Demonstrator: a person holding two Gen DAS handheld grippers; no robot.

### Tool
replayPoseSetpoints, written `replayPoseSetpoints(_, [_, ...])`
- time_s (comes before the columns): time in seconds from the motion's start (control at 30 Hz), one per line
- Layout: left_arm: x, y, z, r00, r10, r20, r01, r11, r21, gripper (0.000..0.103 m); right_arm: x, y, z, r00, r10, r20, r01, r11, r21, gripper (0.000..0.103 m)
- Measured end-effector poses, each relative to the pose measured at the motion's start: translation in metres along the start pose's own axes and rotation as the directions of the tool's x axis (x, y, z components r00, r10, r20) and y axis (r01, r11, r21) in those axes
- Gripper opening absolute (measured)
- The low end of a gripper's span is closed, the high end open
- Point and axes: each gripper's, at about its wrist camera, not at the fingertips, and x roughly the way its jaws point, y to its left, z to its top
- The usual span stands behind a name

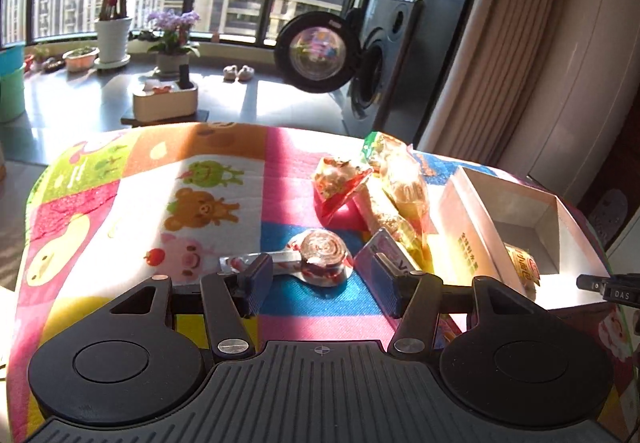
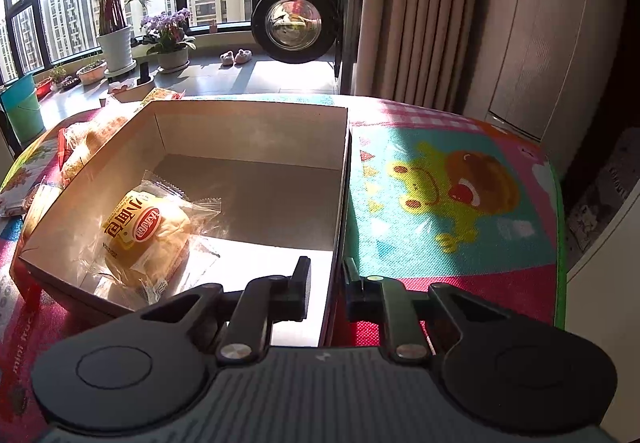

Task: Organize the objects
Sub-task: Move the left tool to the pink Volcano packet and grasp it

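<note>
A swirl candy in a clear wrapper (image 1: 322, 253) lies on the cartoon-print mat (image 1: 200, 179). My left gripper (image 1: 320, 283) stands open, one finger on each side of the candy's near end. Several wrapped snacks (image 1: 400, 187) are piled just beyond it. To the right sits an open white box (image 1: 472, 235) with a bread packet (image 1: 522, 267) in its near corner. In the right wrist view, my right gripper (image 2: 326, 283) is closed across the right wall of the box (image 2: 256, 135). The bread packet (image 2: 146, 235) lies inside at the left.
The mat (image 2: 440, 195) ends in a rounded edge ahead and to the right. More snacks (image 2: 84, 139) lie left of the box. Beyond the edge are a washing machine with its door open (image 1: 316, 51), potted plants (image 1: 172, 43), a curtain (image 2: 400, 23) and windows.
</note>
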Motion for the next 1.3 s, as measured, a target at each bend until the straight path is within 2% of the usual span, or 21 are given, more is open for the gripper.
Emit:
replayPoseSetpoints(0.13, [-0.001, 0.012, -0.002, 1.0, -0.013, -0.01, 0.013, 0.999, -0.038, 0.059, -0.001, 0.0, 0.0, 1.0, -0.002, -0.004, 0.002, 1.0, -0.001, 0.015])
replayPoseSetpoints(0.23, [0.004, 0.009, -0.008, 0.998, -0.053, -0.032, 0.051, 0.997, -0.049, 0.059, -0.001, 0.0, 0.001, 1.0, -0.007, -0.008, 0.007, 1.0, -0.006, 0.015])
replayPoseSetpoints(0.37, [0.017, -0.011, -0.014, 0.992, -0.109, -0.066, 0.105, 0.993, -0.062, 0.059, 0.0, 0.002, 0.001, 1.0, -0.014, -0.013, 0.014, 1.0, -0.011, 0.015])
replayPoseSetpoints(0.47, [0.029, -0.032, -0.01, 0.989, -0.138, -0.052, 0.136, 0.99, -0.043, 0.059, 0.0, 0.003, 0.002, 1.0, -0.022, -0.016, 0.022, 1.0, -0.015, 0.015])
replayPoseSetpoints(0.7, [0.068, -0.065, -0.016, 0.995, -0.07, -0.074, 0.074, 0.996, 0.052, 0.059, 0.004, 0.012, 0.005, 0.997, -0.075, -0.019, 0.074, 0.996, -0.051, 0.015])
replayPoseSetpoints(0.97, [0.078, -0.061, -0.023, 0.992, -0.068, -0.106, 0.072, 0.997, 0.036, 0.063, 0.01, 0.01, 0.005, 0.997, -0.072, -0.018, 0.071, 0.996, -0.049, 0.015])
replayPoseSetpoints(1.07, [0.086, -0.067, -0.021, 0.989, -0.036, -0.14, 0.043, 0.998, 0.049, 0.061, 0.013, 0.01, 0.005, 0.997, -0.074, -0.019, 0.073, 0.996, -0.042, 0.016])
replayPoseSetpoints(1.17, [0.09, -0.069, -0.018, 0.99, -0.007, -0.137, 0.017, 0.998, 0.068, 0.058, 0.013, 0.011, 0.005, 0.997, -0.077, -0.019, 0.076, 0.996, -0.043, 0.016])
replayPoseSetpoints(1.3, [0.085, -0.065, -0.021, 0.992, -0.031, -0.126, 0.042, 0.996, 0.08, 0.051, 0.013, 0.011, 0.005, 0.997, -0.078, -0.02, 0.077, 0.996, -0.045, 0.016])
